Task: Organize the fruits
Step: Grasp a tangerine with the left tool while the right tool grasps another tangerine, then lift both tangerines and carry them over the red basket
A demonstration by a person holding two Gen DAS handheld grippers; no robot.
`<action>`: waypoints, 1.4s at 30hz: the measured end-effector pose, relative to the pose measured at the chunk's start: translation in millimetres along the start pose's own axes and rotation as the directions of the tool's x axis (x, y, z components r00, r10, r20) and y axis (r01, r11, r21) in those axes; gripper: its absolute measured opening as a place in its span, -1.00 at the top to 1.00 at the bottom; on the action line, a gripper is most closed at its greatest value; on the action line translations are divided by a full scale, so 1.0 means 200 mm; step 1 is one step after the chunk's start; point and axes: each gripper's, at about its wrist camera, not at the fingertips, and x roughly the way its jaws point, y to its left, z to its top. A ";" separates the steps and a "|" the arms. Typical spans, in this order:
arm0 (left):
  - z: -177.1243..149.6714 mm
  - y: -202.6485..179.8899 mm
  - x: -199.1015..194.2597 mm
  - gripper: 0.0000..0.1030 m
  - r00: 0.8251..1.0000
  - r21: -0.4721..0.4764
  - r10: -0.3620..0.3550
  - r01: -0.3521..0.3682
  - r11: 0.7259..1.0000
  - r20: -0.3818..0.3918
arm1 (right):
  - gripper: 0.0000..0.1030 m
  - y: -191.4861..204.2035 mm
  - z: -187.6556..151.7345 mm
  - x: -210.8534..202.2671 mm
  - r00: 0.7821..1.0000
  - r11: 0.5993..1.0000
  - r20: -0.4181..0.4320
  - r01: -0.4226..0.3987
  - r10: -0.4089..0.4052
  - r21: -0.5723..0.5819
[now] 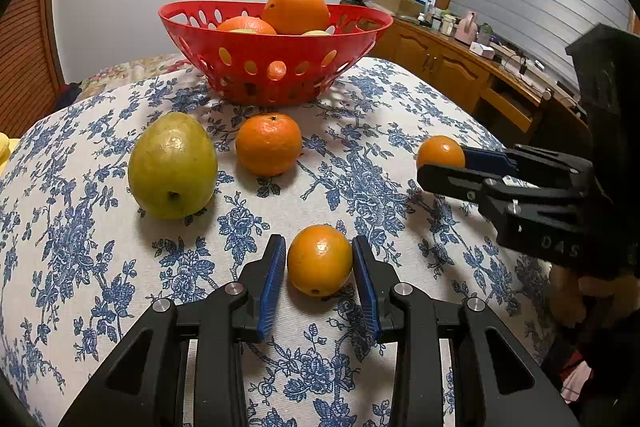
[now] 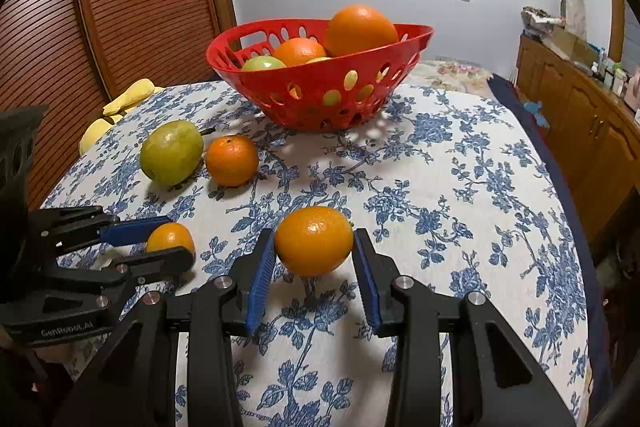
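Observation:
My left gripper (image 1: 319, 241) is shut on a small round orange (image 1: 319, 261) that rests on the floral tablecloth (image 1: 80, 267). The same gripper (image 2: 176, 239) and its orange (image 2: 170, 235) appear at the left of the right wrist view. My right gripper (image 2: 314, 233) is shut on an oval orange (image 2: 314, 241), held just above the cloth with a shadow below it. In the left wrist view, this right gripper (image 1: 444, 163) and its orange (image 1: 440, 151) are at the right. A green pear (image 1: 172, 167) and a mandarin (image 1: 269, 143) lie before the red basket (image 1: 280, 51).
The perforated basket (image 2: 320, 83) at the table's far side holds a large orange (image 2: 360, 31), another orange and green fruit. A yellow object (image 2: 128, 97) lies at the table's far left edge. A wooden cabinet (image 2: 580, 115) with clutter runs along the right; a slatted wooden door (image 2: 120, 7) stands at the left.

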 end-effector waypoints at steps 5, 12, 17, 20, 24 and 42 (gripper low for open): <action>0.00 0.00 0.00 0.35 1.000 0.000 -0.004 0.004 1.000 0.002 | 0.22 0.01 -0.03 0.03 1.000 1.000 -0.015 0.005 -0.005 -0.013; -0.01 0.01 -0.01 0.36 1.000 -0.011 0.002 -0.002 1.000 0.012 | 0.22 0.01 -0.04 0.04 1.000 1.000 -0.027 -0.015 0.015 -0.006; 0.00 0.03 -0.05 0.36 1.000 -0.020 -0.004 0.004 1.000 0.029 | 0.22 0.01 -0.03 0.03 1.000 1.000 -0.016 -0.010 0.010 -0.006; 0.03 0.03 -0.09 0.36 0.999 -0.011 0.002 -0.002 1.000 0.051 | 0.22 0.01 -0.03 0.03 1.000 1.000 -0.010 -0.005 0.005 -0.009; 0.09 0.02 -0.16 0.36 0.995 0.008 -0.001 0.000 1.000 0.097 | 0.22 0.00 -0.02 0.02 1.000 1.000 -0.011 -0.005 0.005 -0.008; 0.33 0.01 -0.29 0.36 0.979 0.035 0.025 -0.032 0.999 0.201 | 0.22 -0.12 0.32 -0.18 0.991 0.998 0.135 0.031 -0.024 -0.049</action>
